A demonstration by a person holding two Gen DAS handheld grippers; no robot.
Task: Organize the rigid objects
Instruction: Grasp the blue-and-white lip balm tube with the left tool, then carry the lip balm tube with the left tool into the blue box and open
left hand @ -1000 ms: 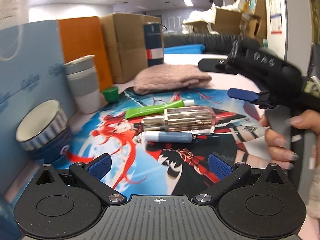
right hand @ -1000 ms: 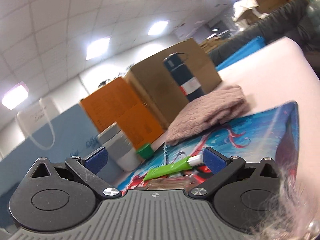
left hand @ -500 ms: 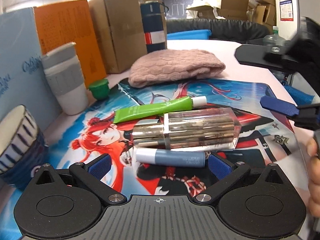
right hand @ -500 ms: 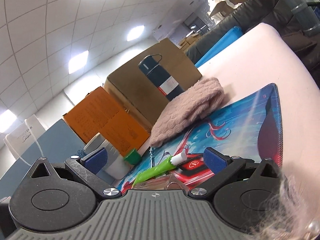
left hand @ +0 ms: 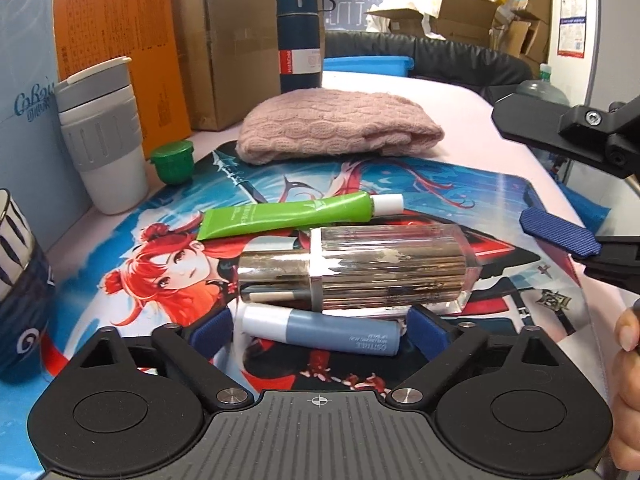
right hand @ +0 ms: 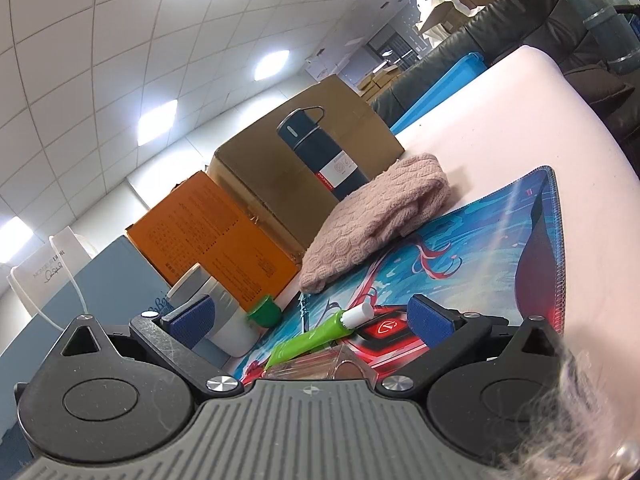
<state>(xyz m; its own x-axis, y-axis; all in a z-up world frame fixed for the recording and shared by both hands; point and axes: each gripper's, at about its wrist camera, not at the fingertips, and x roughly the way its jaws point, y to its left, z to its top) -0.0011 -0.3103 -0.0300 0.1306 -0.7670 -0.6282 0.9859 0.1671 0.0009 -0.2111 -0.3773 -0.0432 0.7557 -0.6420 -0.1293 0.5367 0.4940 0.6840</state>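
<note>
On the anime desk mat (left hand: 460, 184) lie a green tube (left hand: 288, 216), a clear faceted bottle with a silver cap (left hand: 360, 268) and a blue tube with a white cap (left hand: 324, 330). My left gripper (left hand: 318, 330) is open, low over the mat, with the blue tube lying between its blue pads. My right gripper (right hand: 310, 316) is open and empty, tilted upward above the green tube (right hand: 312, 336) and the bottle's end (right hand: 320, 368). It also shows at the right edge of the left wrist view (left hand: 560, 236).
A pink knitted hat (left hand: 340, 128) lies at the mat's far edge. A grey cup (left hand: 104, 136), a green cap (left hand: 172, 160) and a striped bowl (left hand: 16, 276) stand at the left. An orange box (left hand: 120, 52), a cardboard box (left hand: 224, 40) and a dark flask (left hand: 300, 36) stand behind.
My left gripper has moved forward and down, so the blue tube now lies between its pads. My right gripper has tilted and shifted toward the right edge of the left wrist view.
</note>
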